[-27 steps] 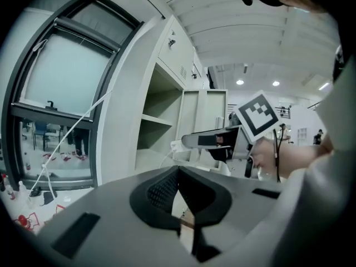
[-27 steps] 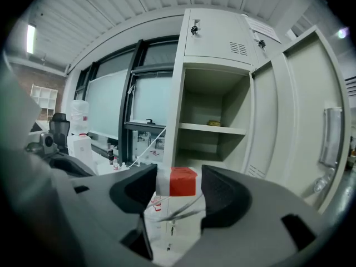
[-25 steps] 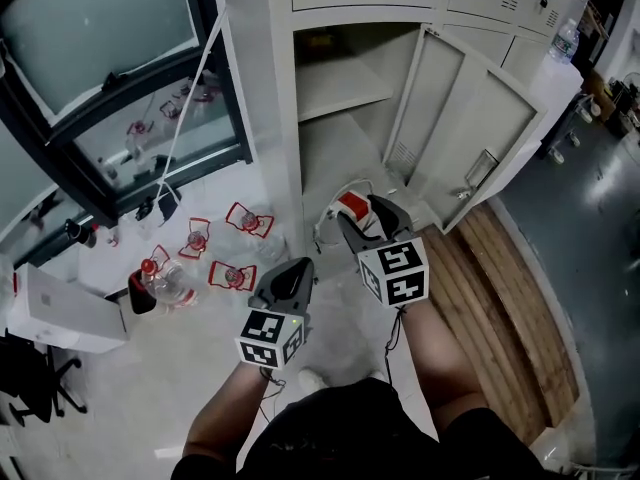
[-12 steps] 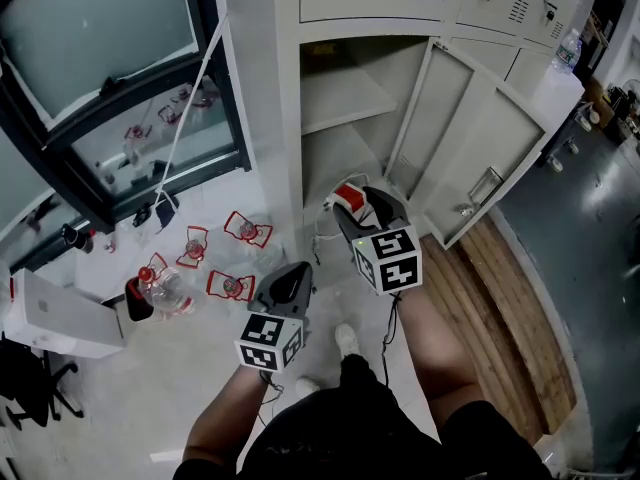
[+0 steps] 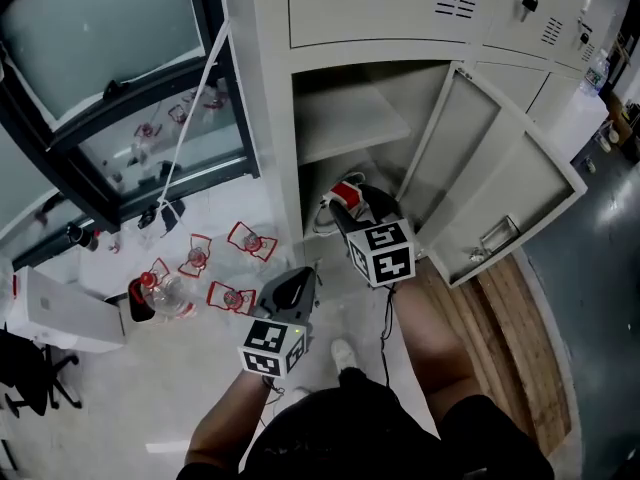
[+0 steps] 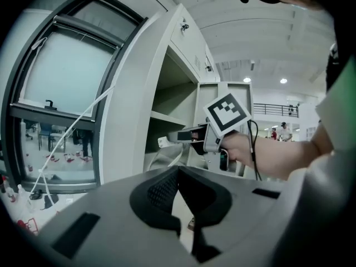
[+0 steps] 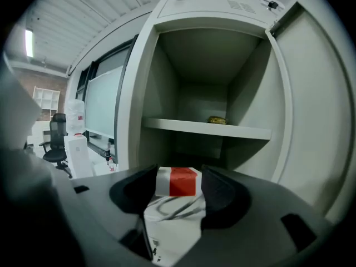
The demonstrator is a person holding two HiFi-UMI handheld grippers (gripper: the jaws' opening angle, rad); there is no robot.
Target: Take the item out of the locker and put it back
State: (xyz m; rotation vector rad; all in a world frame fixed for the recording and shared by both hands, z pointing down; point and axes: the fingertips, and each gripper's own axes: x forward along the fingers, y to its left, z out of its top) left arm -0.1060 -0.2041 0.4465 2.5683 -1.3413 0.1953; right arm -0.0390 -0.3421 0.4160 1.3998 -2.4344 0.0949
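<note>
1. Locker (image 5: 272,118): its door (image 5: 500,193) is swung open to the right, and a shelf (image 5: 350,118) splits the inside into an upper and a lower compartment.
2. Right gripper (image 5: 350,203): it points into the lower compartment, and its jaws grip the white-and-red package (image 5: 347,191) by its sides.
3. Package, right gripper view (image 7: 182,182): it is held off the floor at the mouth of the lower compartment, below the shelf (image 7: 206,128).
4. Small yellowish object (image 7: 217,119): it lies on the shelf, far back.
5. Left gripper (image 5: 303,276): it is nearer and left of the right gripper, outside the locker, with its jaws closed tip to tip on nothing (image 6: 179,172).
6. Bottles (image 5: 165,286): they stand on the floor at left, below the window (image 5: 100,48).
</note>
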